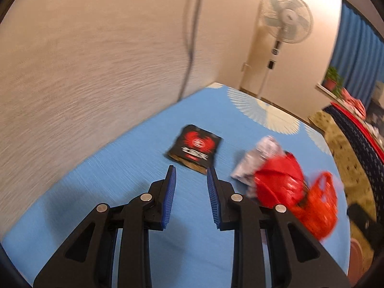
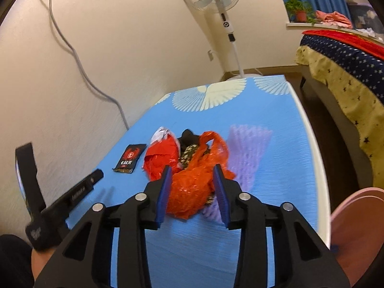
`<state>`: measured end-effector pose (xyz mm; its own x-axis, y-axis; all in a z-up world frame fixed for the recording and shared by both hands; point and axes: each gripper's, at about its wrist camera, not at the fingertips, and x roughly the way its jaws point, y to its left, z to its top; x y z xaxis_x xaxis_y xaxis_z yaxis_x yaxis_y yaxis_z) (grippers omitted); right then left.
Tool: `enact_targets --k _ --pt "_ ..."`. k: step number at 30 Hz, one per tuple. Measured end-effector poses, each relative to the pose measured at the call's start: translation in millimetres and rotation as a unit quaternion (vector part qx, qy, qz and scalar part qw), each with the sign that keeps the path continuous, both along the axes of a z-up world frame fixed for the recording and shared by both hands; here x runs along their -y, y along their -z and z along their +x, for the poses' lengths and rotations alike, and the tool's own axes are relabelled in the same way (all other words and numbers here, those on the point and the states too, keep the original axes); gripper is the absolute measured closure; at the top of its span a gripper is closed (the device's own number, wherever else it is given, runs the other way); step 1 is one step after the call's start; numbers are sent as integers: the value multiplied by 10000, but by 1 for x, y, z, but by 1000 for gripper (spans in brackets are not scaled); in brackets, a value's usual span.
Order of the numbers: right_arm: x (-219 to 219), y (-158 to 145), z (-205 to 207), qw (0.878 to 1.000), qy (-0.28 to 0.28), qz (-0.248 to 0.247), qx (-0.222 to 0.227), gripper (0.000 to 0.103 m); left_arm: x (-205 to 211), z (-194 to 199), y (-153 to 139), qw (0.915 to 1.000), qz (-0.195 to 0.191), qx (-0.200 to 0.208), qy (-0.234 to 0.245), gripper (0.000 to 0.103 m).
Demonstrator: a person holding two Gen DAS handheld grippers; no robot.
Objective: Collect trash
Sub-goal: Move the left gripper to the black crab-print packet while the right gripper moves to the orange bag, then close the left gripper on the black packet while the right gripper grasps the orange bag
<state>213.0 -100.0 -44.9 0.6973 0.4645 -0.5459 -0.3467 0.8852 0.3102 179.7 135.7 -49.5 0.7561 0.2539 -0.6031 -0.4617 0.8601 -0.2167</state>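
Right wrist view: the right gripper (image 2: 192, 187) is angling down over a blue table (image 2: 283, 144), its tongs standing apart and empty in front of an orange plastic bag (image 2: 194, 187) heaped with a red wrapper (image 2: 163, 156) and a purple foam net (image 2: 249, 144). At left, a hand (image 2: 38, 256) is holding the left gripper (image 1: 191, 189) low over the table, pointing toward a black sachet (image 2: 129, 158). Left wrist view: those tongs are also standing apart, gripping nothing, just short of the sachet.

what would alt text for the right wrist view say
The open right gripper points at an orange plastic bag in a trash pile on a blue table. A black packet lies left of it.
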Motion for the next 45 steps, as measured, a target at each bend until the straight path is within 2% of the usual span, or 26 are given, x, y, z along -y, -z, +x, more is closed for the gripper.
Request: enact_targets --k 3,7,11,18,23,27,29,31,38,45 --pt "-5 7 5 9999 -65 -36 -129 54 -19 9 8 9994 -280 -73 -213 76" --pt "-3 13 10 9996 -50 -55 -279 53 -34 23 20 9977 -564 -223 -306 76" --pt "-3 19 14 9992 -50 -49 -396 53 -39 34 20 9978 -530 -267 -310 76" --pt "-7 22 15 9990 -134 -65 -423 53 -61 48 37 9906 -1234 -411 -429 76" --pt "-7 24 17 9988 -159 -22 -473 54 -59 57 38 9903 -1270 -407 -377 76" --pt "-7 24 18 9987 -192 -27 -480 55 -58 63 40 9899 -1314 -447 -284 93" --pt "-8 24 17 9986 -237 -28 -476 60 -58 63 40 9896 -1340 -440 -269 99" --pt "-9 23 16 9984 -312 -21 -476 66 -58 62 39 9902 -1308 -405 -276 102" --pt "-7 15 11 9989 -324 -37 -351 79 -40 54 22 9965 -771 -283 -120 103" --pt "-5 -4 -1 9994 -329 -19 -110 87 -20 39 -11 9999 -39 -114 50 103"
